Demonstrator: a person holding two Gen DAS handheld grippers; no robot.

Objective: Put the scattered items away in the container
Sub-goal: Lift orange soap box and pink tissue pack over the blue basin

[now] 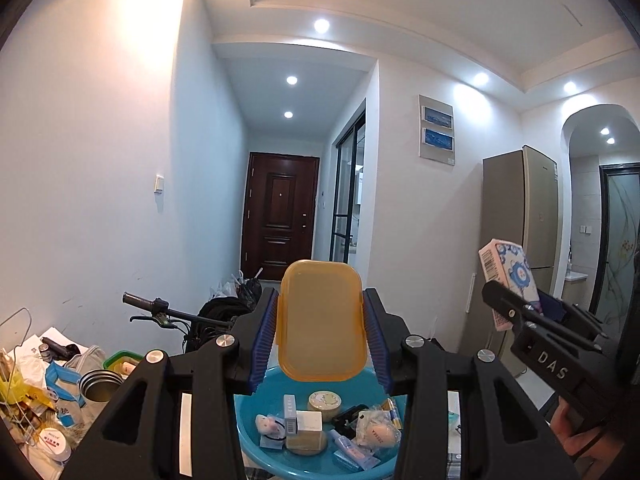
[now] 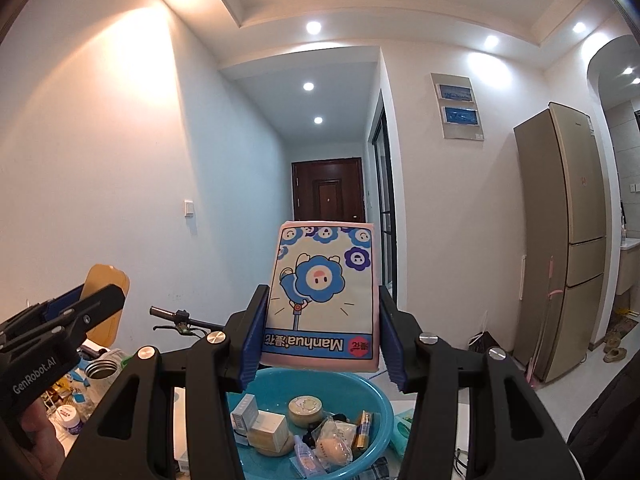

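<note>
My left gripper [image 1: 322, 320] is clamped on the yellow lid [image 1: 323, 320], blue pads pressing both long edges, lid upright and lifted above the blue basin [image 1: 248, 412]. My right gripper [image 2: 320, 330] grips the tissue pack [image 2: 324, 296] by its sides, cartoon print upside down, likewise raised over the basin [image 2: 376, 396]. Both point level toward the hallway door [image 1: 280, 212]. In the basin I see small boxes, a round tin [image 2: 306, 410] and sachets. Clutter lies on the table to the left [image 1: 48, 396].
</note>
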